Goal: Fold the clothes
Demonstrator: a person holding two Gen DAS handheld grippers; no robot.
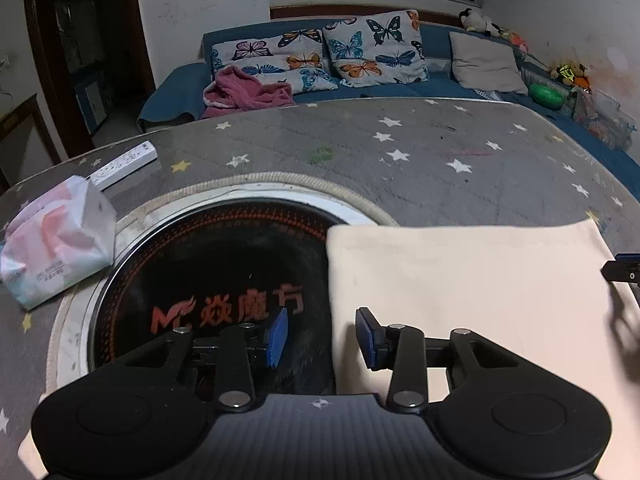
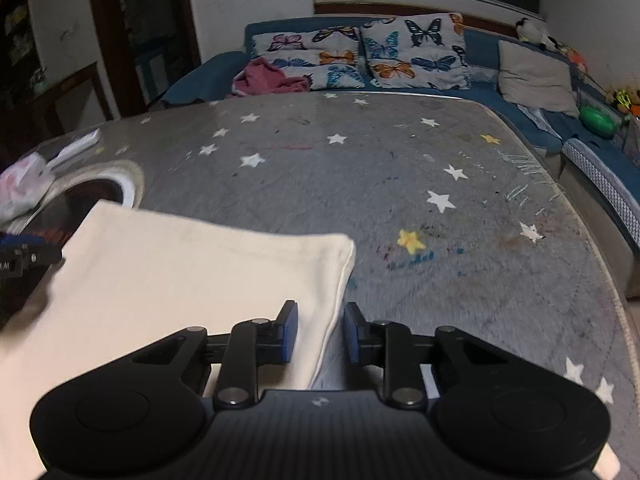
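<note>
A cream garment (image 1: 460, 280), folded flat into a rectangle, lies on the grey star-patterned table cover (image 1: 400, 160). My left gripper (image 1: 322, 338) hangs low over the garment's left edge. Its blue pads stand apart, with the edge lying under the gap, so it is open. My right gripper (image 2: 320, 334) is over the garment's (image 2: 200, 272) right hemmed edge. It is open too, and the hem runs between the pads untouched. Each gripper's tip shows at the other view's border: the right gripper (image 1: 624, 270) and the left gripper (image 2: 24, 260).
A round black cooktop (image 1: 208, 264) with red lettering is set into the table, partly under the garment. A tissue pack (image 1: 52, 248) and a white remote (image 1: 124, 162) lie at the left. Behind the table stands a blue sofa with butterfly pillows (image 1: 360, 52) and a pink garment (image 1: 244, 94).
</note>
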